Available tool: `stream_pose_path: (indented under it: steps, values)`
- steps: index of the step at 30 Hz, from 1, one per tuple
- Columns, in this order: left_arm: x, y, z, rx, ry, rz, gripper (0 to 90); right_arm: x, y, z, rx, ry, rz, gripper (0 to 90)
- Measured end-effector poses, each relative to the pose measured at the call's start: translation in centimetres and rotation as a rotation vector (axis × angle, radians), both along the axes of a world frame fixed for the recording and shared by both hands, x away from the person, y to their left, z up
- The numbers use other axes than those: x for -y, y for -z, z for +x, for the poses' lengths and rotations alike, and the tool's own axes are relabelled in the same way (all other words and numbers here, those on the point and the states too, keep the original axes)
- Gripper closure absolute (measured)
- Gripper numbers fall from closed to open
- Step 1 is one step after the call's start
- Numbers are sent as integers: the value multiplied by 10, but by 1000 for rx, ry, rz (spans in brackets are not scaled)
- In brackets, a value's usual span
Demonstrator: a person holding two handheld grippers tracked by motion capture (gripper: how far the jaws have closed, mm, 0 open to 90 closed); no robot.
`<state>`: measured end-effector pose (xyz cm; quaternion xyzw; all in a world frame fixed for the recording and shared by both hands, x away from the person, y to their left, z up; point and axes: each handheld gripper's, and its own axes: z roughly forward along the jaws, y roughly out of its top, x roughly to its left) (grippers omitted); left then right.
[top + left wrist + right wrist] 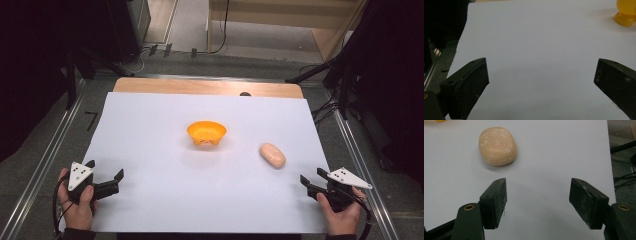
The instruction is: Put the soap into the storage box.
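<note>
An orange bowl (pixel 206 132) stands upright near the middle of the white sheet (pixel 165 170); its edge (pixel 626 12) shows at the top right of the left gripper view. A tan bread roll (pixel 272 155) lies to the bowl's right, and in the right gripper view the roll (pixel 497 146) sits ahead and left of the jaws. My left gripper (pixel 105 172) rests open at the sheet's near left corner, nothing between its jaws (pixel 541 77). My right gripper (pixel 313 177) is open at the near right, short of the roll, its jaws (pixel 538 192) apart over bare sheet.
The sheet covers a wooden table (pixel 210 86) whose far edge shows. Metal rails (pixel 45 160) run along both sides. Black stands and cables (pixel 330 75) crowd the far right; dark equipment (pixel 125 25) stands at the far left.
</note>
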<state>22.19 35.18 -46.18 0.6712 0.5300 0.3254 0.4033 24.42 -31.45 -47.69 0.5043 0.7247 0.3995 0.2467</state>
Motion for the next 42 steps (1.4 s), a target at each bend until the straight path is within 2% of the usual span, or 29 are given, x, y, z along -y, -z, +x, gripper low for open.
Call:
stream_pose_path:
  steps: [6,8,11,14,21,26,29,35,42]
  values:
    - [-1,0,-1,11,-1,-10,0,-2,-6,9,-44,-58,-63,365]
    - [-1,0,-2,15,-2,-11,0,-3,-6,13,-61,-84,-50,376]
    - [-1,0,-2,13,-4,-10,0,-6,-8,18,-111,-115,-32,423]
    - [-1,0,-1,13,-6,-11,0,-9,-11,20,-119,-110,-47,440]
    - [-1,0,-3,26,-8,-13,0,-18,-23,35,-184,-174,-54,427]
    - [-2,0,-4,36,-9,-22,0,-25,-24,41,-218,-186,-71,416]
    - [-2,0,-4,39,-8,-22,0,-29,-26,49,-255,-180,-96,414]
    - [-2,0,-4,39,-9,-19,0,-35,-28,61,-320,-202,-141,410]
    - [-1,0,-4,38,-6,-13,0,-41,-30,71,-366,-204,-155,410]
